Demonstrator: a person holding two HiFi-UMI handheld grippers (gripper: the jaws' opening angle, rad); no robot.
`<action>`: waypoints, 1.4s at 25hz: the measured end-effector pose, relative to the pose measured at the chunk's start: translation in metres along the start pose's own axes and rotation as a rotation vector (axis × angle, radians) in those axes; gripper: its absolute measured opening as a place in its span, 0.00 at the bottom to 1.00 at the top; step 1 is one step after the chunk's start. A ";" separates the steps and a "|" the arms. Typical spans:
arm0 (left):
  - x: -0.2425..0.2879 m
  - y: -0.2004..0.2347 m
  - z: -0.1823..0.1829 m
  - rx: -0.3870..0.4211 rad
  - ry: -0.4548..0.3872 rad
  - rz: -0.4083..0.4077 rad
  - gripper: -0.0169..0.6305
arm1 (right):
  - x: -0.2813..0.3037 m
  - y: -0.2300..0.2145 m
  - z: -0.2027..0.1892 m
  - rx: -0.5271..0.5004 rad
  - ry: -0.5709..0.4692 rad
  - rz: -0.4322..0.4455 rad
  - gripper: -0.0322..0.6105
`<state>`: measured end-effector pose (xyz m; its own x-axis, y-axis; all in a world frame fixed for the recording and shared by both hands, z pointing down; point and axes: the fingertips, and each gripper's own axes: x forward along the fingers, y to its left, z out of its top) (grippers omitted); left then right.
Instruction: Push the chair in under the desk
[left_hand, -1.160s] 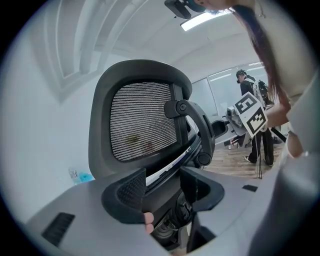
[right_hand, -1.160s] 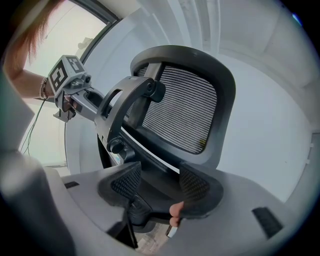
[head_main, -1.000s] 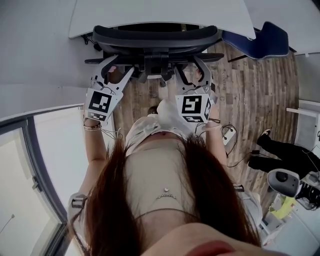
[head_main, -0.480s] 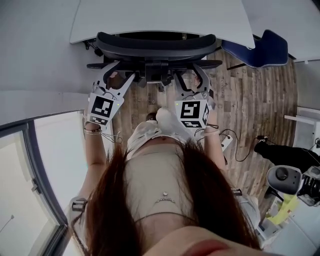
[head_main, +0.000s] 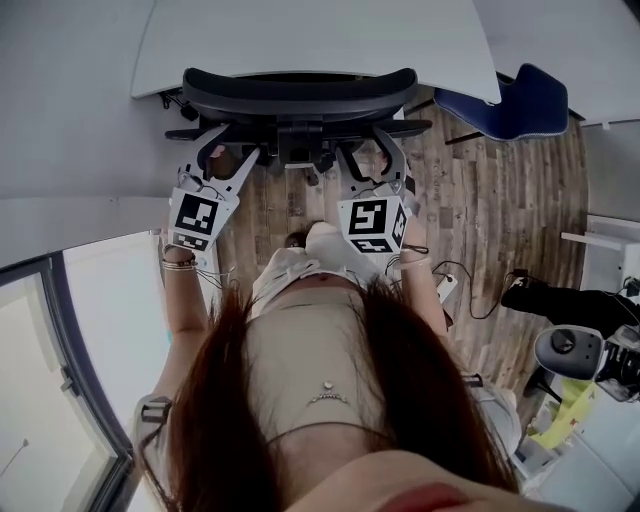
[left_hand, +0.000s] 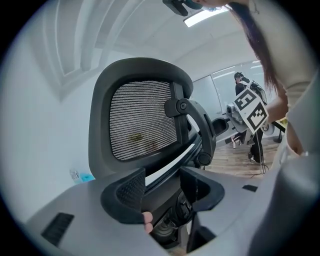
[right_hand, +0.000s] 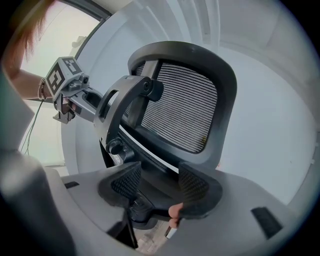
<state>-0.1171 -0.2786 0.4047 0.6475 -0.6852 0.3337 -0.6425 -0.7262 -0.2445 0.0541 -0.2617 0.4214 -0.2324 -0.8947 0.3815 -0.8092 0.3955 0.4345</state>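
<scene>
The chair (head_main: 300, 88) stands at the desk's (head_main: 320, 35) near edge, its backrest running along that edge. It lies straight ahead of both grippers. The left gripper (head_main: 228, 152) and the right gripper (head_main: 370, 150), jaws apart and clamping nothing, flank its rear spine (neither is nearer). The seat and base are hidden, and tip contact with the frame cannot be confirmed.

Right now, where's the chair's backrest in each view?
Head view: backrest top centre, a dark arc by the desk edge.
Left gripper view: backrest centre-left, mesh showing.
Right gripper view: backrest right of centre.
Shared landmark: the black bracket on the backrest's rear.
</scene>
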 end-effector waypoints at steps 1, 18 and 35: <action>0.002 0.001 0.000 -0.001 0.002 0.003 0.36 | 0.002 -0.001 0.000 -0.002 -0.002 -0.002 0.43; 0.024 0.021 0.002 -0.005 0.004 -0.003 0.36 | 0.029 -0.015 0.005 -0.004 -0.009 -0.003 0.43; 0.056 0.045 0.010 -0.011 0.012 0.004 0.36 | 0.060 -0.037 0.010 -0.012 -0.018 0.007 0.43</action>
<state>-0.1054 -0.3506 0.4029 0.6403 -0.6870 0.3437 -0.6491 -0.7231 -0.2360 0.0645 -0.3323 0.4196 -0.2477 -0.8955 0.3697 -0.8012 0.4039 0.4415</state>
